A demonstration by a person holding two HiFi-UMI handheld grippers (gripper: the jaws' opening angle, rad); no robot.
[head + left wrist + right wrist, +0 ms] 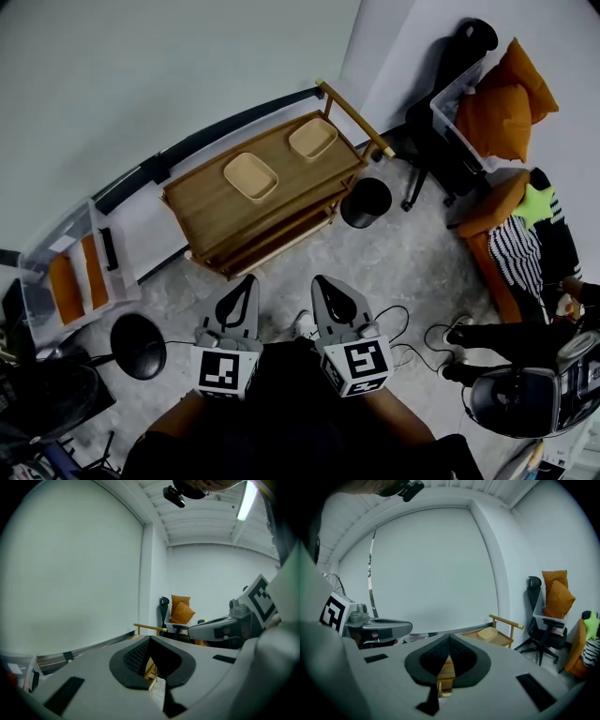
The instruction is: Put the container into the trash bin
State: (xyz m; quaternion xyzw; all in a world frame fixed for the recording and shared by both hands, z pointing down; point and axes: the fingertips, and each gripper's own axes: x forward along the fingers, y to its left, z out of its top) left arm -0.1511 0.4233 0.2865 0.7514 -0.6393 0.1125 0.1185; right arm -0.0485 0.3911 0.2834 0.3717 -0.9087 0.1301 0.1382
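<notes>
Catalogue of the room at the approach stage, with nothing lifted so far. Cart (262, 202): wooden, flat top, the largest piece, at 12 o'clock from the holder. Bin (366, 202): black, round, open mouth, on the floor just beside the cart's end, at 1 o'clock. Two shallow tan dishes lie apart on the cart top: left container (250, 176) at 12 o'clock, right container (313, 139) toward 1 o'clock and nearer the bin. Which one the task means I cannot tell. Left gripper (247, 281) and right gripper (321, 281): both clenched on nothing, side by side close to the holder's body, tips aimed at the cart and well short of it. Handling note: part the jaws before reaching, not at the dish. The right container and right gripper look the shorter route. Pinch one wall at the rim, lift clear of the cart's raised rail, and let go only once it is over the bin's mouth. View notes: only the head view shows the bin and both dishes. The right gripper view gives one dish on the cart at 3 o'clock and no bin. The left gripper view gives only the cart's rail and the other gripper, with no dish.
</notes>
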